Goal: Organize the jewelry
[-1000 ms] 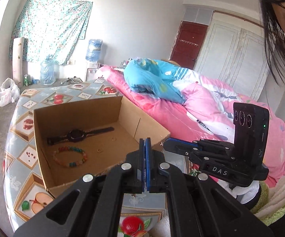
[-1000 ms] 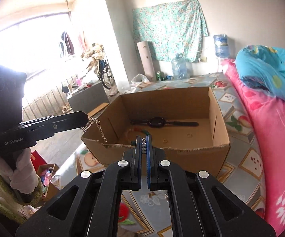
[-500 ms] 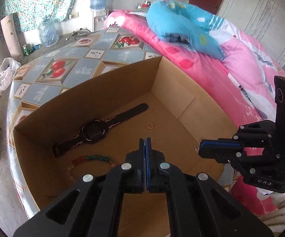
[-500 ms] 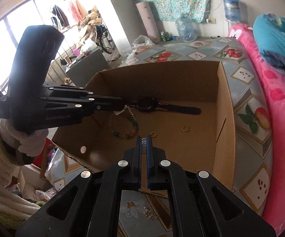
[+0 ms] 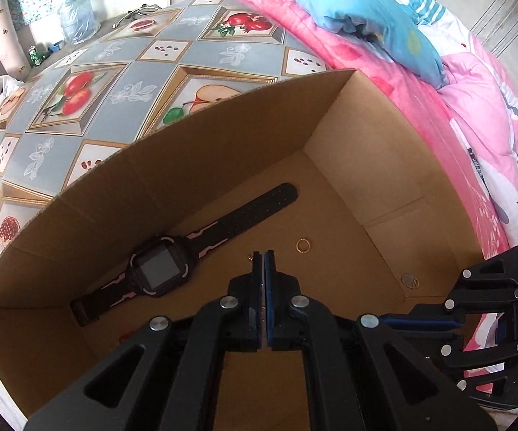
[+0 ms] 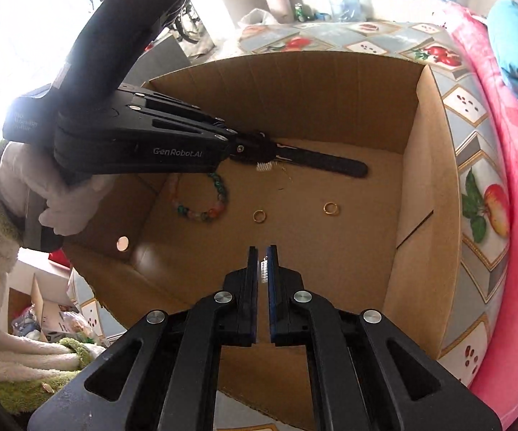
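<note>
A cardboard box [image 5: 223,151] is seen on a table [image 5: 122,82] covered with a fruit-patterned cloth, with a pink quilt [image 5: 474,136] along the right edge of both views. The jewelry is gathered on the floor of the box. A black watch [image 5: 158,269] is laid diagonally across the middle of the left wrist view, just left of the fingertips. A beaded bracelet [image 6: 205,212] is placed left of centre in the right wrist view, and two gold rings [image 6: 259,215] [image 6: 331,208] are spread to the right of it, apart from each other.

The left gripper [image 5: 263,253] is pointed down into the box with its jaws pressed together. It is held by a white-gloved hand [image 6: 61,201] at the left of the right wrist view. A fine chain [image 6: 283,176] is seen right at its tips, over the watch strap; whether it is pinched cannot be told.

The right gripper [image 6: 262,249] is held above the near part of the box floor. Its jaws have just been opening and are now parted by a narrow gap. A small white coil is seen between them; whether it is a part of the tool cannot be told.
</note>
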Motion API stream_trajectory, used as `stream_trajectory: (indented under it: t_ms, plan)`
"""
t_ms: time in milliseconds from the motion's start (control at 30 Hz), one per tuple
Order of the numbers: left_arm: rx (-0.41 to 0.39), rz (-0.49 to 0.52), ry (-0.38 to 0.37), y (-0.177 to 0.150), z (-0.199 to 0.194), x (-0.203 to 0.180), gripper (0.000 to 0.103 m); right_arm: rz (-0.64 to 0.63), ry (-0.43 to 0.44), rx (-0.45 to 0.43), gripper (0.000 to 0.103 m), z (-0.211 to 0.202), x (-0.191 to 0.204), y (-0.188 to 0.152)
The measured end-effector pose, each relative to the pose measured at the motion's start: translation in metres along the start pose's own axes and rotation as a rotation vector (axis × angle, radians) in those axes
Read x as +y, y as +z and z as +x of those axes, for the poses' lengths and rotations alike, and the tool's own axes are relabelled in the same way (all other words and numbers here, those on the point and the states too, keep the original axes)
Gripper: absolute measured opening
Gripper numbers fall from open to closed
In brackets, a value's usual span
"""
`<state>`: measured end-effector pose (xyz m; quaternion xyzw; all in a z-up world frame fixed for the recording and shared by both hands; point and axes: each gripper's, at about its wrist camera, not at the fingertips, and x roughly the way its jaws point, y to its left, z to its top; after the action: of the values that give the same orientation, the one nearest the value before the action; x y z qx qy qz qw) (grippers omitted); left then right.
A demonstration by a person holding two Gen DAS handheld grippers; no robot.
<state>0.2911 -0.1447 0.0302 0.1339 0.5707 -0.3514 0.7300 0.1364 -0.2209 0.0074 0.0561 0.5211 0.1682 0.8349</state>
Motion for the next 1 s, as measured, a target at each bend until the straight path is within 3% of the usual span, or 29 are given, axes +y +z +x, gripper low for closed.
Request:
stream_trajectory:
  t_ms: [233,400,600,833,1000]
  plan:
    - [-0.012,-0.014,0.003,0.0,-0.003,0.005,0.006,0.026,0.018,-0.037,0.006,-0.007,-0.006,0.003]
    - [-0.074,-0.017,0.017,-0.002,-0.024,0.005,0.006,0.038,0.027,-0.1,0.006,-0.026,-0.008,0.003]
    - [-0.27,0.008,0.034,-0.019,-0.089,-0.008,0.009,0.044,0.051,-0.255,0.007,-0.068,-0.005,-0.006]
    - [-0.584,0.076,0.057,-0.095,-0.176,-0.036,0.037,0.058,0.051,-0.447,0.009,-0.108,0.002,-0.047]
    - [-0.725,0.094,0.084,-0.167,-0.197,-0.051,0.054,0.045,0.052,-0.521,0.012,-0.116,0.012,-0.091]
